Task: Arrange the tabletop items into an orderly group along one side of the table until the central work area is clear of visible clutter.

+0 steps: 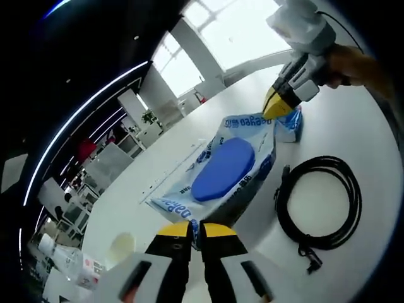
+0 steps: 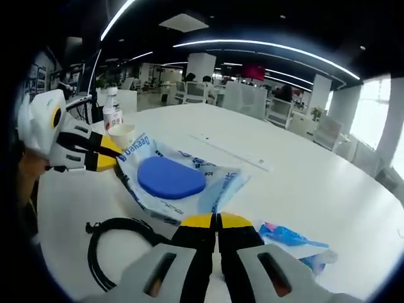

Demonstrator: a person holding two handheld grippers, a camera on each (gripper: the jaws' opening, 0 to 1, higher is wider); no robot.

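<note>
A wet-wipes pack point(image 1: 230, 167) with a blue oval lid lies on the white table point(image 1: 353, 120). My left gripper point(image 1: 196, 231) is shut on its near edge. The right gripper point(image 1: 279, 105) comes in from the upper right, held by a hand, and is shut on the pack's far corner. In the right gripper view the same pack point(image 2: 173, 180) stretches between my right gripper point(image 2: 217, 221), shut on its near corner, and the left gripper point(image 2: 108, 155) clamped on the far end.
A coiled black cable point(image 1: 322, 202) point(image 2: 117, 243) lies beside the pack. A small blue packet point(image 1: 291, 124) point(image 2: 291, 237) sits by the right gripper. A cup point(image 2: 121, 134) and bottle point(image 2: 112, 115) stand near the table edge. A thin white strip point(image 2: 233, 151) lies mid-table.
</note>
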